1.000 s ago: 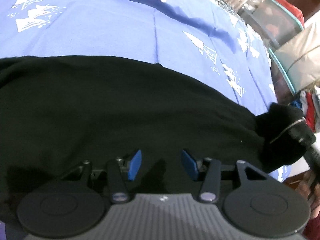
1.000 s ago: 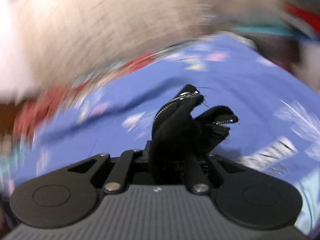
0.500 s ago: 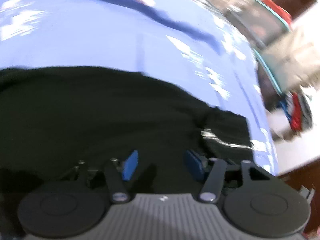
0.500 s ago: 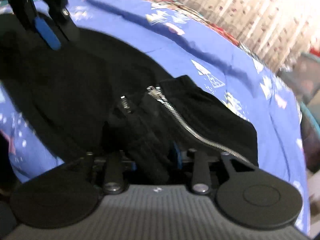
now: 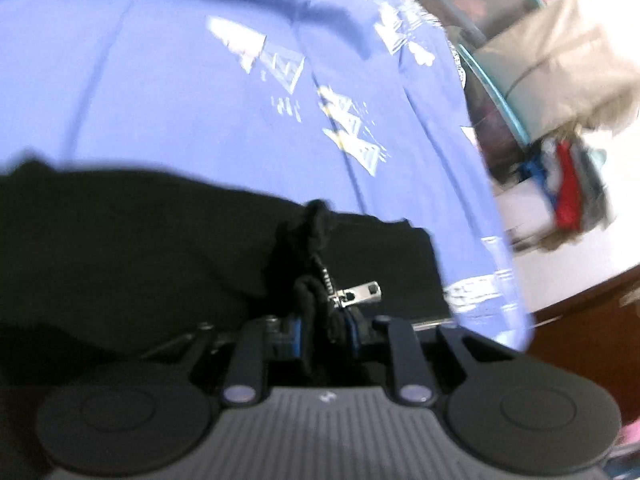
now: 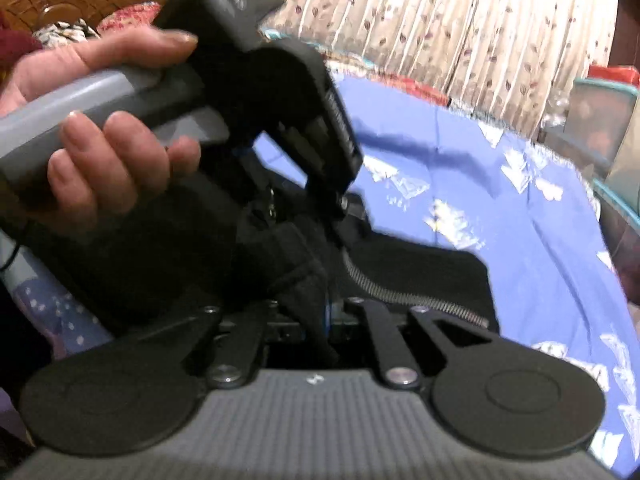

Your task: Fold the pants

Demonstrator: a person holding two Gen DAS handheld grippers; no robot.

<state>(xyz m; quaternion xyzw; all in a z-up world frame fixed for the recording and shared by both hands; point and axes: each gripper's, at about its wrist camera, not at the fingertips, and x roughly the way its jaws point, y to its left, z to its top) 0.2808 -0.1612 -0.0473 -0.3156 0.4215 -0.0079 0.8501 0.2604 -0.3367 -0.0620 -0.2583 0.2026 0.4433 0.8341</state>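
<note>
Black pants (image 5: 140, 240) on blue bedsheet (image 5: 160, 92)

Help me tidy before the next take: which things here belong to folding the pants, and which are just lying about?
Part of the job:
- black fabric pants with silver metal zipper
- left gripper, jaws closing, fabric between
- right gripper, jaws closing, fabric between

Lying about:
- blue printed bedsheet
- teal-rimmed clear plastic bin
- floral beige curtain

You get soft, even indoor light and heavy fisheye bending at the edges; motion blur smears both views, and the black pants (image 5: 120, 248) read as one flat, detail-less dark mass
</note>
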